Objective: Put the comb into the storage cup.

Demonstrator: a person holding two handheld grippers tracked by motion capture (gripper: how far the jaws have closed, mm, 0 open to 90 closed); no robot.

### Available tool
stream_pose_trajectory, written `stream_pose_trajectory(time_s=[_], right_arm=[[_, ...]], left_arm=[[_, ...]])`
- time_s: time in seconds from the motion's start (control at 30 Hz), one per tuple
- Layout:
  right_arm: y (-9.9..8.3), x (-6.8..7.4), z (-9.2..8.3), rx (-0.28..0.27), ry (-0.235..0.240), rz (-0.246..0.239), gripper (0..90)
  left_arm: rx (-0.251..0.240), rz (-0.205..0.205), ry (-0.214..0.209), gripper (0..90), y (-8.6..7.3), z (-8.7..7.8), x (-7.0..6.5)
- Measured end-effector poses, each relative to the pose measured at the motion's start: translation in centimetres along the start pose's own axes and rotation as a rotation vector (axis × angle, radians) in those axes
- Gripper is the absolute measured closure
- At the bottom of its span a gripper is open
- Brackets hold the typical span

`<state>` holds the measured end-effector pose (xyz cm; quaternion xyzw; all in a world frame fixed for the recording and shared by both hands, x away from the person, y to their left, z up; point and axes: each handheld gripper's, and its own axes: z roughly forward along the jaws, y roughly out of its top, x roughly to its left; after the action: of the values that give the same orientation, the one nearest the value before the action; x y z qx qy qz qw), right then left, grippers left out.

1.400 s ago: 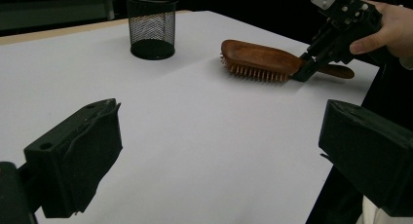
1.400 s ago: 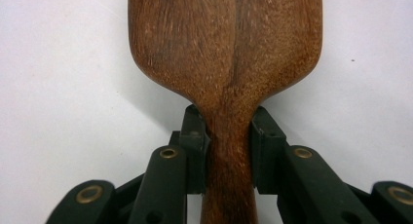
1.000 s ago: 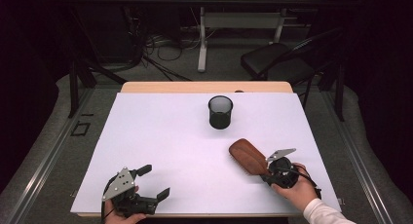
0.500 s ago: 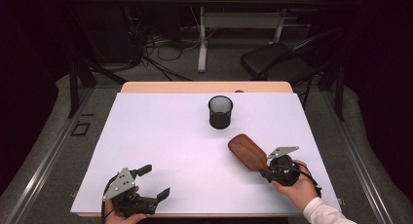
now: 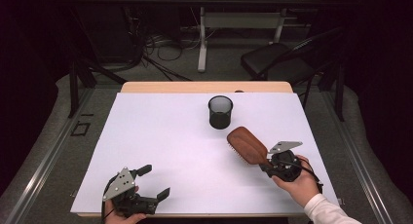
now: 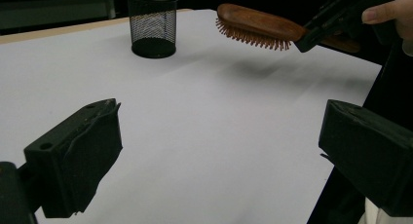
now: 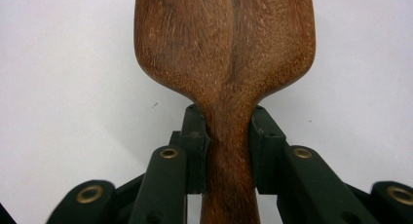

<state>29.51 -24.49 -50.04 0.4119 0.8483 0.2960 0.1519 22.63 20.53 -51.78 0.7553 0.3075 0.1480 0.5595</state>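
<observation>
Clamping the wooden hairbrush by its neck, right tongs aim it toward the mesh cup; lower-left tongs wait open over the worktop.

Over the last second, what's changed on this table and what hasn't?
The right gripper, shut on the hairbrush by its handle, carried it slightly toward the mesh cup. The grip is unchanged. The left gripper stayed open near the table's front edge, and the cup stayed put.
</observation>
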Motion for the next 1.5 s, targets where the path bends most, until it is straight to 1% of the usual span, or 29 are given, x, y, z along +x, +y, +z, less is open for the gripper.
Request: stream_pose_trajectory(time_s=[0.2, 0.4, 0.47, 0.5, 0.53, 0.6, 0.87, 0.93, 1.1, 1.27, 1.3, 1.4, 1.5], right_arm=[[0.6, 0.0, -0.5, -0.043, -0.003, -0.001, 71.8], [1.0, 0.0, -0.7, -0.061, 0.000, -0.006, 71.8], [1.1, 0.1, -0.8, -0.065, 0.000, -0.004, 71.8], [1.2, 0.1, -0.8, -0.067, 0.001, -0.005, 71.8], [1.3, 0.1, -0.9, -0.080, 0.002, -0.008, 71.8], [1.4, 0.1, -0.9, -0.081, 0.002, -0.005, 71.8], [2.5, 0.5, -1.8, -0.122, 0.016, -0.043, 71.8], [2.6, 0.6, -1.9, -0.129, 0.017, -0.044, 71.8], [3.2, 0.8, -2.1, -0.140, 0.029, -0.063, 71.8], [3.7, 1.0, -2.1, -0.158, 0.039, -0.072, 71.8], [3.8, 1.1, -2.1, -0.160, 0.041, -0.068, 71.8], [4.0, 1.3, -2.1, -0.163, 0.043, -0.077, 71.8], [4.3, 1.4, -2.1, -0.167, 0.050, -0.087, 71.8]], left_arm=[[0.003, -0.002, 0.000, 2.0, 0.0, 0.0, 0.0], [0.004, -0.005, 0.003, 2.0, -0.1, 0.1, 0.0], [0.005, -0.009, 0.019, 2.0, -0.1, 0.1, 0.0], [0.008, -0.008, 0.019, 2.0, -0.1, 0.1, 0.0], [0.010, -0.008, 0.012, 2.0, -0.1, 0.1, 0.1], [0.005, -0.010, 0.014, 2.0, -0.1, 0.2, 0.1], [0.015, -0.019, 0.028, 2.3, -0.2, 0.3, 0.3], [0.018, -0.022, 0.022, 2.3, -0.2, 0.3, 0.3], [0.022, -0.021, 0.032, 2.4, -0.2, 0.4, 0.3], [0.019, -0.024, 0.040, 2.4, -0.2, 0.4, 0.4], [0.017, -0.028, 0.039, 2.4, -0.3, 0.4, 0.5], [0.027, -0.039, 0.039, 2.4, -0.3, 0.6, 0.5], [0.031, -0.055, 0.025, 2.4, -0.2, 0.8, 0.6]])
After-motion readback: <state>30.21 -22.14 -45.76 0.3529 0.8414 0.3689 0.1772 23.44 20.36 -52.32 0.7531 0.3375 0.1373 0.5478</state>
